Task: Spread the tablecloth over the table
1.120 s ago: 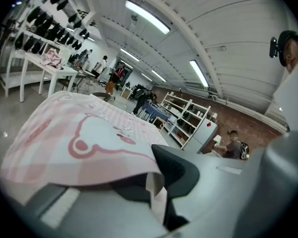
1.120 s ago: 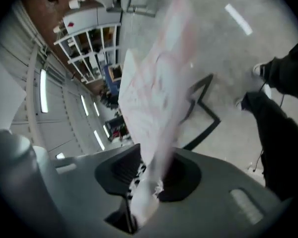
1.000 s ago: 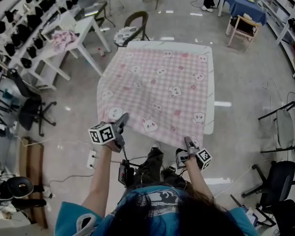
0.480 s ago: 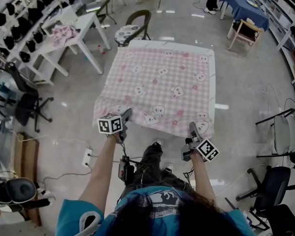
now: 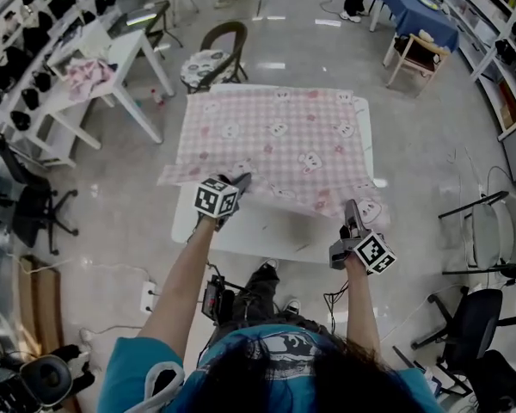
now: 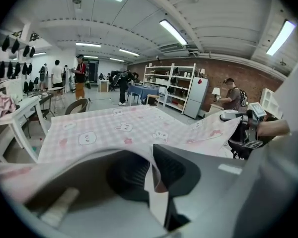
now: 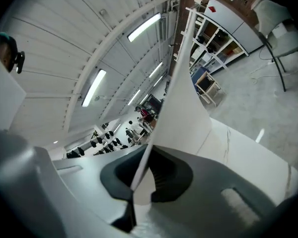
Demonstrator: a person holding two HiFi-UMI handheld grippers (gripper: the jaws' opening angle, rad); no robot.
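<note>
I find the cloth (image 5: 275, 136) covering the far part of the surface (image 5: 258, 231), near strip bare; right tongs (image 5: 351, 205) clench one near corner, left tongs (image 5: 239, 181), jaws just loosening, pinch the other; drawing it forward remains.

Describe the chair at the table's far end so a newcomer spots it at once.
Find the white table mid-floor, partly covered by the pink checked tablecloth. Just past its far left corner stands the chair. Unlike the black office chair at the right and the wooden chair, it has a dark hooped back and a white patterned seat cushion.
</note>
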